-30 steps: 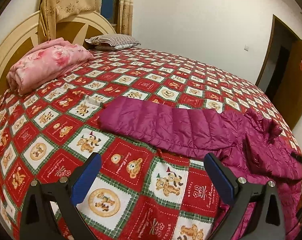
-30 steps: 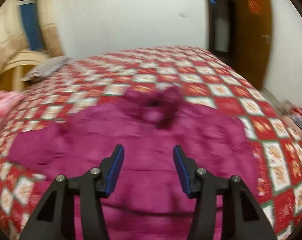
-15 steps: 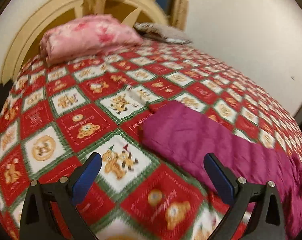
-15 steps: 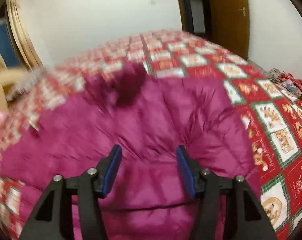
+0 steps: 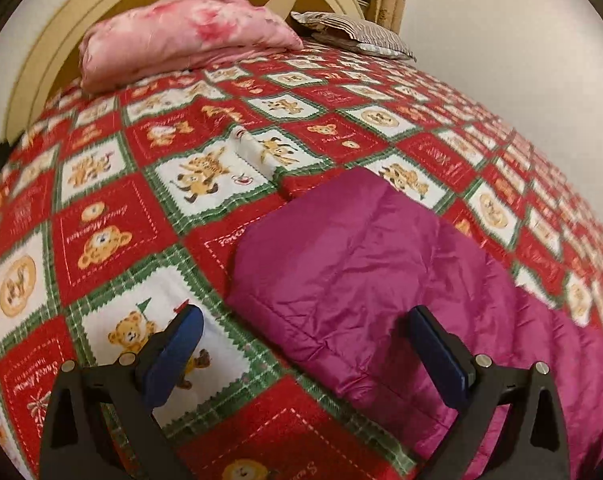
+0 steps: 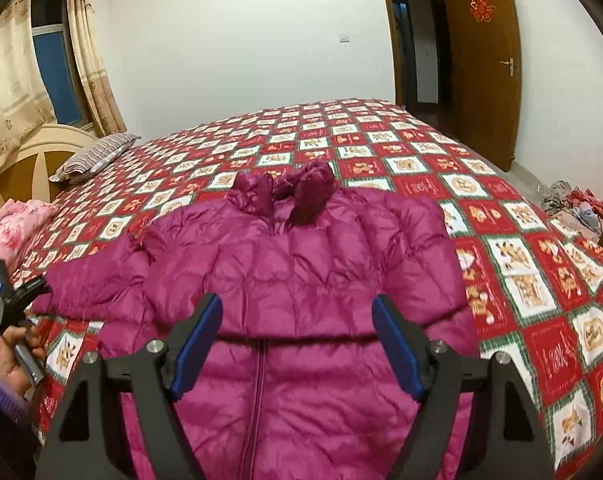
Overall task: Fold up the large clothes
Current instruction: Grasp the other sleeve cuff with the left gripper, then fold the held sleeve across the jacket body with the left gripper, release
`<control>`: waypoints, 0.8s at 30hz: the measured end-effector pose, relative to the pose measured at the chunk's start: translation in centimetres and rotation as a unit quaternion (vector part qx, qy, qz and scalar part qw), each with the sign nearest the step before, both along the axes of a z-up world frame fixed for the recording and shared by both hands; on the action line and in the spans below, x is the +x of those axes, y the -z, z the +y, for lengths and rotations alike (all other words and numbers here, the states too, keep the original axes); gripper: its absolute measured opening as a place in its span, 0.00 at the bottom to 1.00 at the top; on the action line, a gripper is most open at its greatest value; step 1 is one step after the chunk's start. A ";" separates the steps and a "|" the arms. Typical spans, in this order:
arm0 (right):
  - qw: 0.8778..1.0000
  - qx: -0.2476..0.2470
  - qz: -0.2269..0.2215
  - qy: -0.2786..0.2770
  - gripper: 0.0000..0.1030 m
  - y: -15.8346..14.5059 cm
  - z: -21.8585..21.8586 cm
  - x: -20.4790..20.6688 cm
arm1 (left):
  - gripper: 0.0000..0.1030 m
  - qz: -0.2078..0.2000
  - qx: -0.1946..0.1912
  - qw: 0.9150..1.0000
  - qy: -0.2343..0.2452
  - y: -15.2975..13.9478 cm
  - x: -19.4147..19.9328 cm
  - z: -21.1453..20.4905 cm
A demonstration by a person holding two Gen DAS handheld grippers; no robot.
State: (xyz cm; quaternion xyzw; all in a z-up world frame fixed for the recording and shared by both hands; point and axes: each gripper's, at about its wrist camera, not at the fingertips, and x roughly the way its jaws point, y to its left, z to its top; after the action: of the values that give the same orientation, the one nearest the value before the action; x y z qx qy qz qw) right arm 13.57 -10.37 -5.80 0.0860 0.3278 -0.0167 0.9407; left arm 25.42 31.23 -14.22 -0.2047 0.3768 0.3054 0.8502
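A magenta puffer jacket (image 6: pixel 301 280) lies face up on the bed, zipper down the middle and collar at the far end. Its left sleeve (image 5: pixel 365 264) stretches out over the quilt in the left wrist view. My left gripper (image 5: pixel 303 340) hovers open just above the sleeve's cuff end, with nothing between its blue pads. My right gripper (image 6: pixel 297 340) hangs above the jacket's waist with its jaws opening, and nothing is pinched between them. In the right wrist view the other hand (image 6: pixel 17 356) holds the left gripper's handle at the far left.
A red and white bear-print quilt (image 5: pixel 113 236) covers the bed. A folded pink blanket (image 5: pixel 181 36) and a striped pillow (image 6: pixel 93 156) lie by the cream headboard (image 5: pixel 45 44). A brown door (image 6: pixel 481 60) stands at the right, with clothes heaped on the floor (image 6: pixel 573 204).
My left gripper swung left and down toward the sleeve's cuff, which now looms large. My right gripper drew back from the jacket, showing the whole garment, and its jaws widened.
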 end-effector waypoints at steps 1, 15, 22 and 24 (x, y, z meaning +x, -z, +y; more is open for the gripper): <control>1.000 0.000 0.002 0.001 0.78 0.2 0.1 -0.1 | 0.98 0.004 0.008 1.000 0.002 0.1 0.2 -0.2; 1.000 0.009 0.024 -0.005 0.78 1.3 2.0 -0.8 | 0.13 -0.023 0.016 0.998 0.053 -0.7 1.0 -0.8; 1.000 0.012 0.010 0.003 0.78 0.1 1.5 -2.3 | 0.12 -0.087 0.088 0.988 0.094 -6.8 -0.5 -4.6; 1.000 0.014 0.007 0.010 0.78 -0.2 0.9 -2.8 | 0.12 -0.119 0.123 0.978 0.120 -9.8 -1.2 -7.0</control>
State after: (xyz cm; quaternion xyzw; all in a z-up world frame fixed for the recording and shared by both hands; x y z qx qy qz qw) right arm 10.80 -9.50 -5.63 0.1026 0.3337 -0.0222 0.9368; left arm 24.24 24.20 -4.46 -0.0873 0.2541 0.2187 0.9381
